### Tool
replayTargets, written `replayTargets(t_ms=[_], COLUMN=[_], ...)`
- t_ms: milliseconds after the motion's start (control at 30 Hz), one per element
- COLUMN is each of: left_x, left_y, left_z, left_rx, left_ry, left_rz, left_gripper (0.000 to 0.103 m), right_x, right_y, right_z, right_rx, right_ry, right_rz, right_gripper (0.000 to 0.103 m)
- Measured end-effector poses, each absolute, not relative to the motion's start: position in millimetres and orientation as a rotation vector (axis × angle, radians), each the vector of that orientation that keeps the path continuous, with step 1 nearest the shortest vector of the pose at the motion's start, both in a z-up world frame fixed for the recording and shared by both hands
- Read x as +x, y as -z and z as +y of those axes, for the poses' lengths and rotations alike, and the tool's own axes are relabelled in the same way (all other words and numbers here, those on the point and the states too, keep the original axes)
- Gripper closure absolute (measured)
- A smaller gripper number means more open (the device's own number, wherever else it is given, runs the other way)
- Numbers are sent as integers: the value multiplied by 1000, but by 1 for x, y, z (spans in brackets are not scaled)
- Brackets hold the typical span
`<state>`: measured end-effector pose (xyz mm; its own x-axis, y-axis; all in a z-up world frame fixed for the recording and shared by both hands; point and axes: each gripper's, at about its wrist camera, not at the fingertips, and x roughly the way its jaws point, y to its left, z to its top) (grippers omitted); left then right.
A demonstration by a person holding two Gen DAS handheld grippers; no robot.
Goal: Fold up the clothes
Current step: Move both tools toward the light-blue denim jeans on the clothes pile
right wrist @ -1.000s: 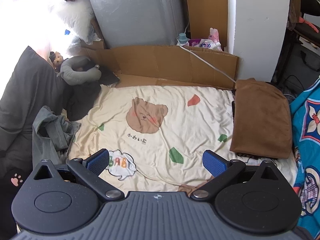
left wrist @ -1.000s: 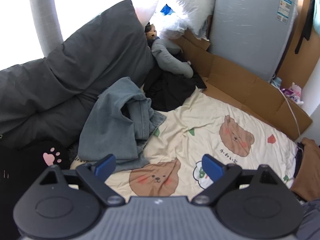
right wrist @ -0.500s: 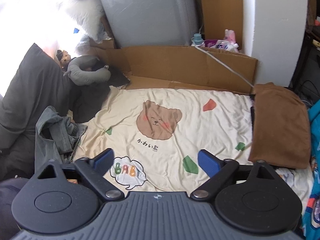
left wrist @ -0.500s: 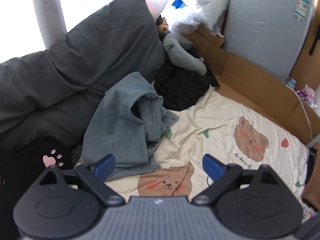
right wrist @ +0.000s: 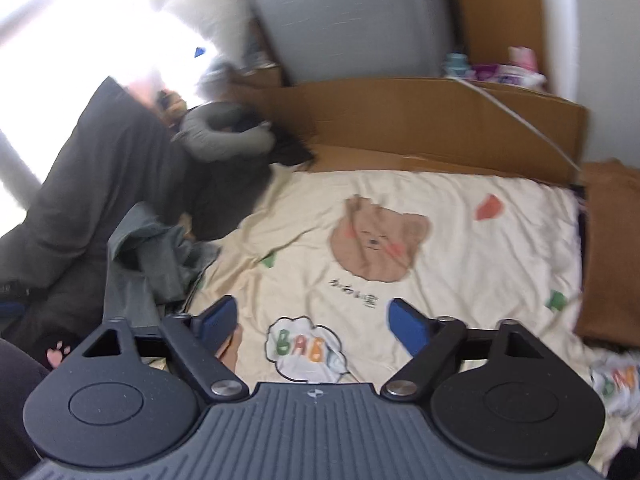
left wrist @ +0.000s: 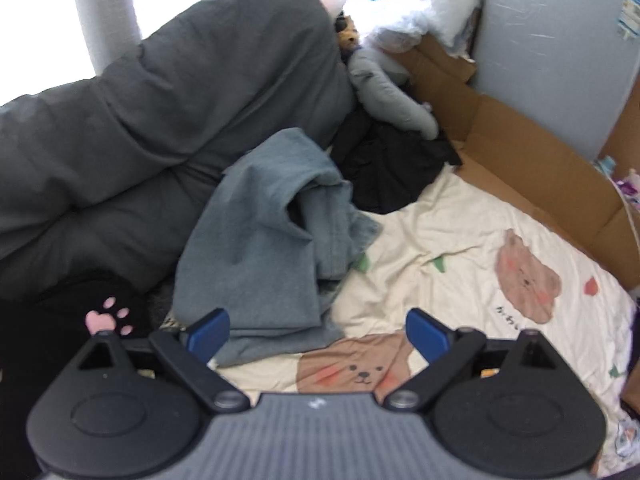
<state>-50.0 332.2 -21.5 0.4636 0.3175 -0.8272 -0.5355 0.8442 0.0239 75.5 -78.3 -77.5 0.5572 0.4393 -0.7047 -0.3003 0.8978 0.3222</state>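
A crumpled grey-blue garment (left wrist: pixel 264 240) lies in a heap on the cream bear-print bedsheet (left wrist: pixel 460 240), at the sheet's left side against dark grey pillows. My left gripper (left wrist: pixel 318 332) hovers open just before the heap's near hem, its left blue pad over the cloth's edge, nothing between the pads. In the right wrist view the same garment (right wrist: pixel 156 256) sits at the left. My right gripper (right wrist: pixel 312 320) is over the bare sheet (right wrist: pixel 460 280), its jaws closing with nothing between them.
Dark grey pillows (left wrist: pixel 140 120) line the left side. A black garment (left wrist: pixel 388 168) and a grey neck pillow (left wrist: pixel 388 92) lie at the back. Cardboard (right wrist: pixel 420 120) edges the bed's far side. A folded brown cloth (right wrist: pixel 612 252) sits at the right.
Both grippers have come down and nearer to the bed. The left one has closed in on the grey-blue heap. The right gripper's pads stand closer together than before.
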Motion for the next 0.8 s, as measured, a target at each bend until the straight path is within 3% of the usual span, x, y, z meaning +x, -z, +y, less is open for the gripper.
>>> replayTargets(t_ms=[333, 800], left_x=[-35, 2], left_y=[-5, 69], left_z=[359, 388], left_rx=[-281, -343], left_ry=[-582, -610], left_rz=[942, 965], left_gripper=[4, 6], right_x=[96, 148], right_y=[77, 126], right_z=[-56, -47], right_rx=[172, 186], right_ry=[-471, -496], right_rz=[907, 964], right_gripper=[14, 11])
